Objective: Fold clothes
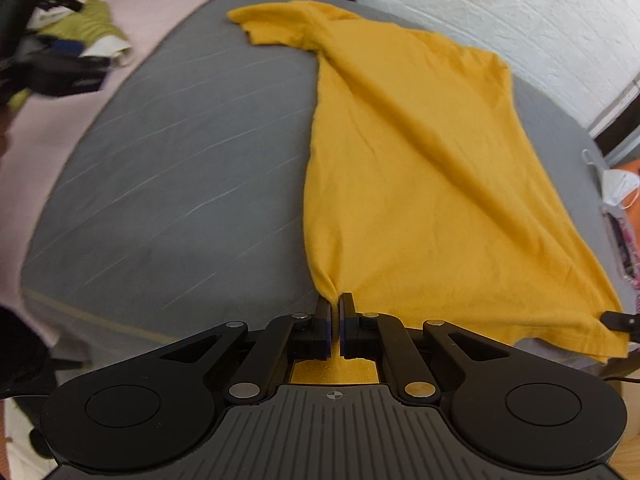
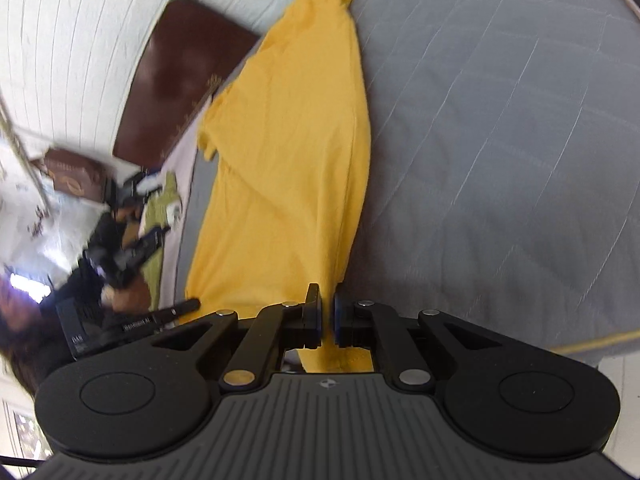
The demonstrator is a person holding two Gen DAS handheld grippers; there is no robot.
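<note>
Already clamped: left tongs (image 1: 335,304) pressed together on a bunched corner of the yellow shirt's (image 1: 420,168) bottom hem, cloth pinched tight between the pads and showing again behind them. Spread across a grey sheet (image 1: 180,168) on the bed, shirt lying lengthwise away from the hem, one short sleeve (image 1: 276,24) splayed out at the far end, a long diagonal ridge running through the body toward the other hem corner. Further right in the left wrist view, just at that opposite corner, a black tip of the other tool (image 1: 622,322). Over on the right wrist view, right tongs (image 2: 328,312) nearly together and gripping the second hem corner, yellow fabric squeezed in the narrow gap and hanging through beneath. Pile of green and white clothes (image 1: 92,32) off to the side on a pink cover (image 1: 160,4), untouched. Judged as the start of the first fold: both bottom corners seized, hem drawn taut between them. Next, probably: lift both corners evenly, carry the hem up toward the collar end, keep the tension equal so the ridge smooths out instead of doubling into a crease, then lay down square.
</note>
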